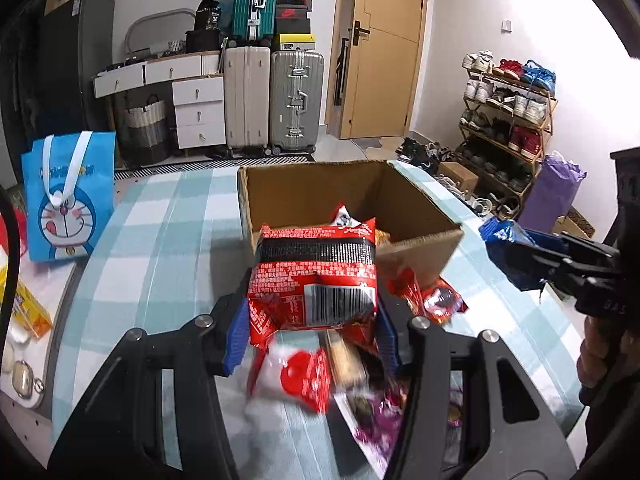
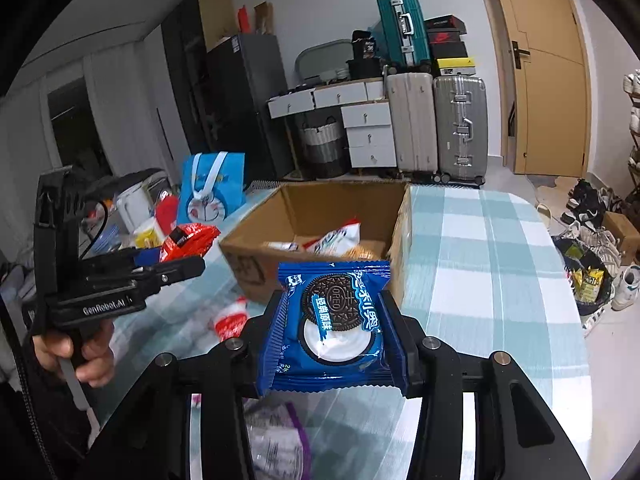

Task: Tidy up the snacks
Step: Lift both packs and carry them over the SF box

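I am holding one snack in each of my tongs, and both snacks are up in the air, off the desk (image 2: 500, 240).

My left tongs (image 1: 314, 322) are pinching a red snack bag (image 1: 316, 276). The blue pads press on its two sides. The bag stands tall between them, with its top end pointing away from me.

My right tongs (image 2: 332, 334) are pinching a blue cookie pack (image 2: 332, 320). The pack sits flat and wide between the pads, with the cookie picture facing up at me.

The thing that matters now is the brown box (image 1: 420, 240). It is open at the top and some snacks already lie in it. From my left tongs the box is straight ahead, and the top of the red snack bag is already close to the near wall of the box. From my right tongs the box is ahead and a bit to the left, and its near right corner is just behind the blue cookie pack.

I think my left tongs are the nearer to the box, so the red snack bag could go in first. Both snacks must go up and over the near wall of the box before I let go.

More snacks lie loose on the desk on the near side of the box, under my tongs.
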A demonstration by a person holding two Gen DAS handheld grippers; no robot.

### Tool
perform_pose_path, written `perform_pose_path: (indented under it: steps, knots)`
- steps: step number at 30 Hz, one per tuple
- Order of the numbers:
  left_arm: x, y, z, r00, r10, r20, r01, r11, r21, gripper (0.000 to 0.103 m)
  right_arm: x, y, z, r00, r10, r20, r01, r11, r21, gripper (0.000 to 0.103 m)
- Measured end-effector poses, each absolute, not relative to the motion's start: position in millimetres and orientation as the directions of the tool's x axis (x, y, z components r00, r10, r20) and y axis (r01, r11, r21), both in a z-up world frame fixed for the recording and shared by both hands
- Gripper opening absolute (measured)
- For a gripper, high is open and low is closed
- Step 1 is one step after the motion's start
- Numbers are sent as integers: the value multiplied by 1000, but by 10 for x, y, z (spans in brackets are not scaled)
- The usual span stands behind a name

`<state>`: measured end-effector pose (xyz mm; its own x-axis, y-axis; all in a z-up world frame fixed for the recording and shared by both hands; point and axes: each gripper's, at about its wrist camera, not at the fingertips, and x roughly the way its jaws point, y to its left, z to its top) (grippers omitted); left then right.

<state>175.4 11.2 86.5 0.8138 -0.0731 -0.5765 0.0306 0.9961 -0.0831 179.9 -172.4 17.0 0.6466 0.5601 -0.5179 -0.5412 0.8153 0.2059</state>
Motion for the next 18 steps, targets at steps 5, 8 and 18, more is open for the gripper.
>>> perform_pose_path:
  steps: [5, 8, 18]
  knots:
    - [2032, 44, 855, 813, -64, -579, 33, 997, -63, 49, 1982, -1689, 233, 660, 548, -513, -516, 828, 220, 45]
    - [2166, 36, 834, 809, -64, -585, 33, 997, -64, 49, 2100, -1640, 234, 660, 545, -518, -510, 830, 225, 45]
    - [2537, 76, 751, 801, -40, -598, 8, 998, -55, 49, 2406, -1530, 259, 648, 561, -515, -522, 819, 236, 45]
